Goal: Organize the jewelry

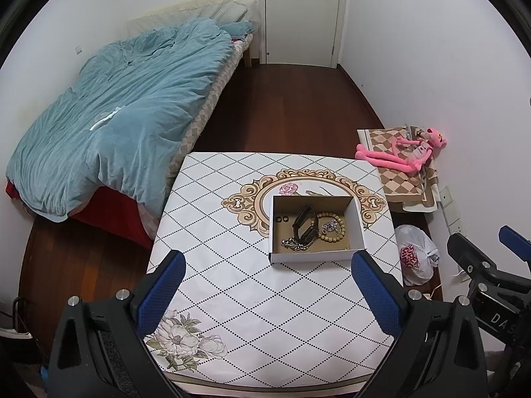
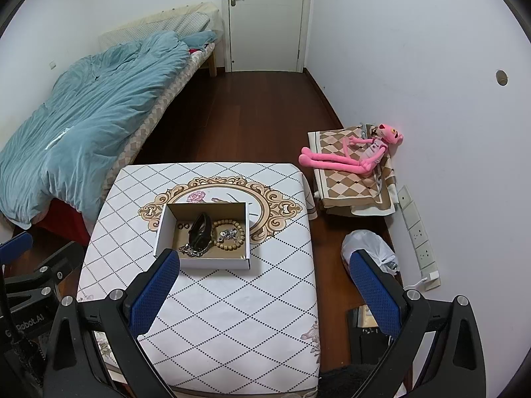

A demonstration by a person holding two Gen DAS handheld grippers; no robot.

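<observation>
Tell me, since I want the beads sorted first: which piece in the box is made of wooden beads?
The bead bracelet, a tan ring on the box's right; the chain is metal, the band black.

The left gripper [image 1: 267, 265] is hovering with its blue-padded fingers [image 1: 162, 288] spread wide apart, nothing sitting between them. The right gripper [image 2: 265, 265] is hanging level beside it, off to its right, its blue fingers [image 2: 375, 292] gaping just as wide and gripping nothing either.
</observation>
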